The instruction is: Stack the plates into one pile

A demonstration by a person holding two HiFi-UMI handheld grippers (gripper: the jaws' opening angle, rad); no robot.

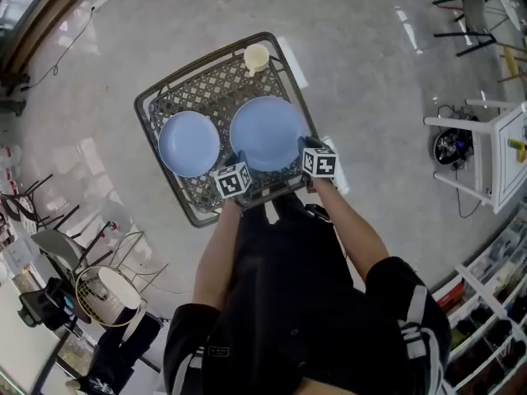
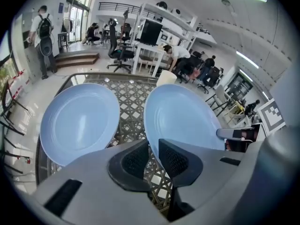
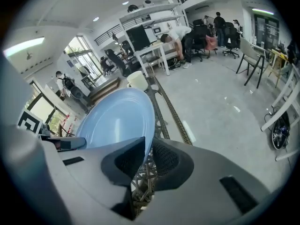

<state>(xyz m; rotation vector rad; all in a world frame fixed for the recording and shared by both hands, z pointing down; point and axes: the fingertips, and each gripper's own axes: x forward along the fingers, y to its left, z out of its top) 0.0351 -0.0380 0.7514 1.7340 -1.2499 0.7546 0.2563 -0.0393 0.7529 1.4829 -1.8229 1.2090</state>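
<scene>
Two light blue plates lie side by side on a dark lattice-top table [image 1: 210, 79]. The smaller plate [image 1: 188, 143] [image 2: 79, 121] is on the left, the larger plate [image 1: 268, 132] [image 2: 180, 118] [image 3: 117, 121] on the right. My left gripper [image 1: 233, 163] [image 2: 152, 156] is at the larger plate's near left rim, and the rim runs between its pads. My right gripper [image 1: 306, 146] [image 3: 147, 156] is shut on the same plate's near right rim. The larger plate looks slightly tilted up from the lattice. Nothing touches the smaller plate.
A cream cup [image 1: 256, 58] [image 3: 137, 80] stands at the table's far edge. The table has a raised rim all round. A white side table [image 1: 494, 151] stands on the floor to the right, a round wire stool [image 1: 107, 295] to the lower left. People and office chairs are in the background.
</scene>
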